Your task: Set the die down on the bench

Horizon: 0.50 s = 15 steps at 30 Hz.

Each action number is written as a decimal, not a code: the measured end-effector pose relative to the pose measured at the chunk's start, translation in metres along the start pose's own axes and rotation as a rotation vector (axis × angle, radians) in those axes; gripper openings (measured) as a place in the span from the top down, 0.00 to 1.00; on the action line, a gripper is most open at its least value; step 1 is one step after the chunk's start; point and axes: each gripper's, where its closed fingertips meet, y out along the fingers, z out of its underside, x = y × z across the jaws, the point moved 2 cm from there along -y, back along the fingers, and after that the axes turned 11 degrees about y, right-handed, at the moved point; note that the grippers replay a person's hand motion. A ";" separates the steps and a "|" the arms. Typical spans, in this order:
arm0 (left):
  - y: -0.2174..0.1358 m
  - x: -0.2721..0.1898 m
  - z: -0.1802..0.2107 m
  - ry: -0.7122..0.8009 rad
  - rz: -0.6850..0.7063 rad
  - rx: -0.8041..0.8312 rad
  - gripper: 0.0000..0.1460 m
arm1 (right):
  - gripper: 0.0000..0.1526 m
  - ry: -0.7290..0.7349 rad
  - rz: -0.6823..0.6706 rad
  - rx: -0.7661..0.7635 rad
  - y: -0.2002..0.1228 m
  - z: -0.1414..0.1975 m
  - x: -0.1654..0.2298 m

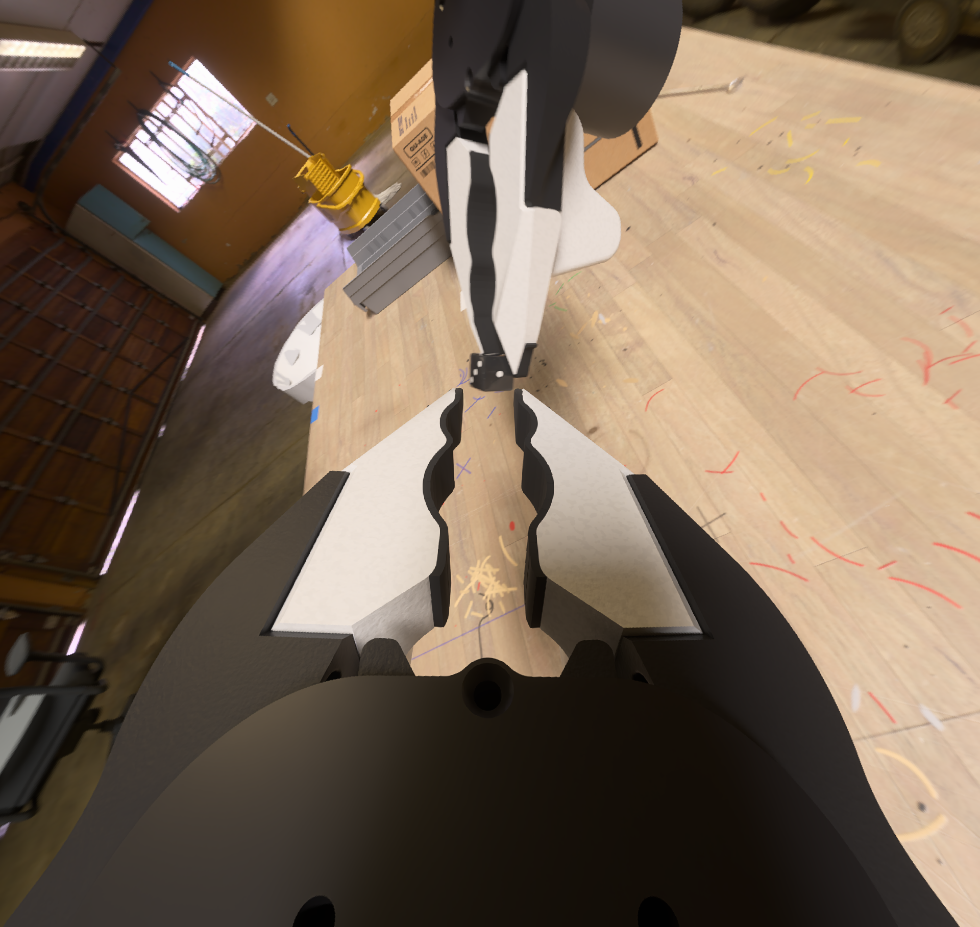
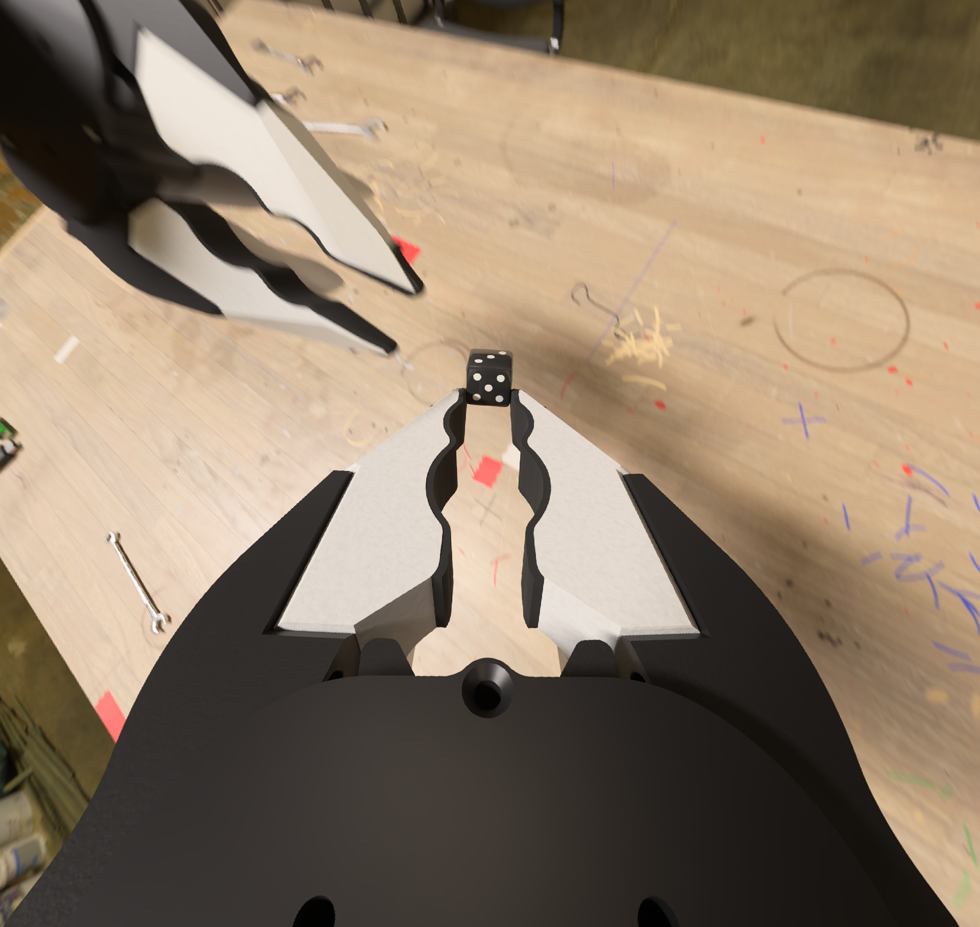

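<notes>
At the tips of the right gripper [image 2: 488, 398], the die [image 2: 489, 378] sits pinched between the two fingertips, one dark pad on each side face, held above the bench [image 2: 689, 170] rather than resting on it. It's a cube, so no long axis to call; it sits roughly square to the fingers, one pip face toward the right wrist camera, another tilted up and away. Body is black, pips white, edges lightly rounded; the near face shows five pips, the upper one shows three or so, partly foreshortened. Right jaws are narrow, closed down onto the die's width. In the left wrist view the same die [image 1: 490, 371] shows at the end of the right gripper [image 1: 498, 366], which comes down from above, and it hangs just beyond the left gripper [image 1: 488, 398] tips, close but with no contact I can see. Left gripper holds nothing, jaws partly apart, a moderate gap with bare bench showing through. In the right wrist view the left gripper [image 2: 408, 313] is blurred, upper left, tips pointing toward the die and near it. Bench is pale wood, scuffed with red and blue marks and a drawn circle [image 2: 842, 319]. A spanner [image 2: 138, 582] lies near its left edge, more spanners [image 2: 344, 127] farther back. Cardboard box [image 1: 413, 133] and grey tray [image 1: 395, 249] sit at the far end.
</notes>
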 end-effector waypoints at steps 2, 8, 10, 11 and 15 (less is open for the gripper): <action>-0.005 0.003 -0.002 -0.037 0.014 -0.030 0.87 | 0.89 0.006 0.048 0.083 -0.003 0.016 -0.011; -0.030 0.023 0.000 -0.140 -0.013 -0.087 0.88 | 0.89 0.039 0.209 0.552 -0.004 0.105 -0.075; -0.040 0.031 0.002 -0.161 -0.036 -0.096 0.88 | 0.89 0.054 0.227 0.637 0.000 0.123 -0.093; -0.045 0.034 0.003 -0.169 -0.048 -0.098 0.89 | 0.89 0.049 0.238 0.672 0.002 0.130 -0.101; -0.063 0.045 0.004 -0.201 -0.084 -0.124 0.90 | 0.89 -0.067 0.276 0.797 0.011 0.154 -0.125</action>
